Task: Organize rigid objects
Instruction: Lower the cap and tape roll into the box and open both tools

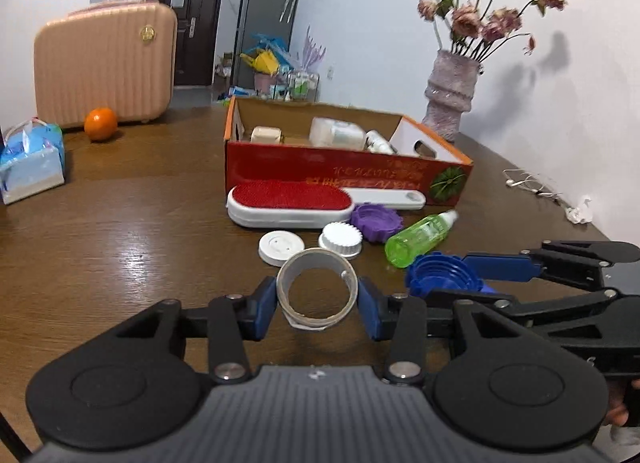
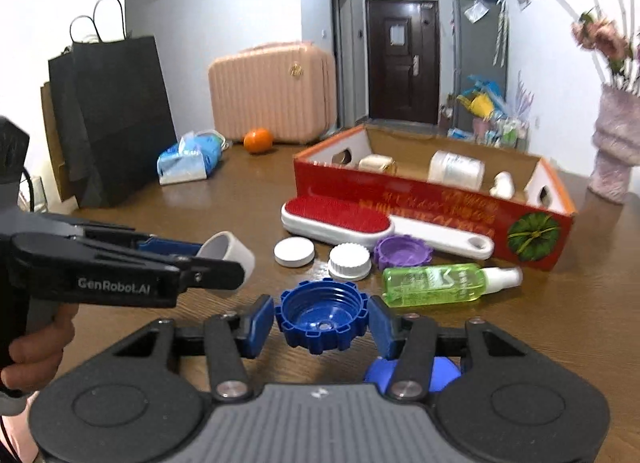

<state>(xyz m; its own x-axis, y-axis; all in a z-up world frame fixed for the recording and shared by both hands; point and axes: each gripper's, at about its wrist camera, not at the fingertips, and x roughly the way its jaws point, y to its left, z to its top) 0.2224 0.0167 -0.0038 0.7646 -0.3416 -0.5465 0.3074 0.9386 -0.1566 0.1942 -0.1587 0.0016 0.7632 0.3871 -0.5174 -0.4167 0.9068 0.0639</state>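
My left gripper [image 1: 317,301] is shut on a roll of clear tape [image 1: 316,267], held just above the brown table; it also shows in the right wrist view [image 2: 230,251]. My right gripper [image 2: 321,323] is shut on a blue ridged lid [image 2: 322,317], which shows in the left wrist view [image 1: 442,273]. A red cardboard box [image 1: 344,171] stands behind, holding a white jar [image 1: 338,133], a cream block [image 1: 266,135] and a small white bottle [image 1: 378,141]. In front of it lie a red lint brush [image 1: 292,203], a purple lid [image 1: 376,221], two white lids [image 1: 341,239] and a green spray bottle [image 1: 420,237].
A pink case [image 1: 106,63], an orange [image 1: 101,123] and a tissue pack [image 1: 32,161] stand at the far left. A vase of dried flowers [image 1: 450,99] and white earphones [image 1: 532,183] are at the right by the wall. Black paper bags [image 2: 112,119] stand at the left.
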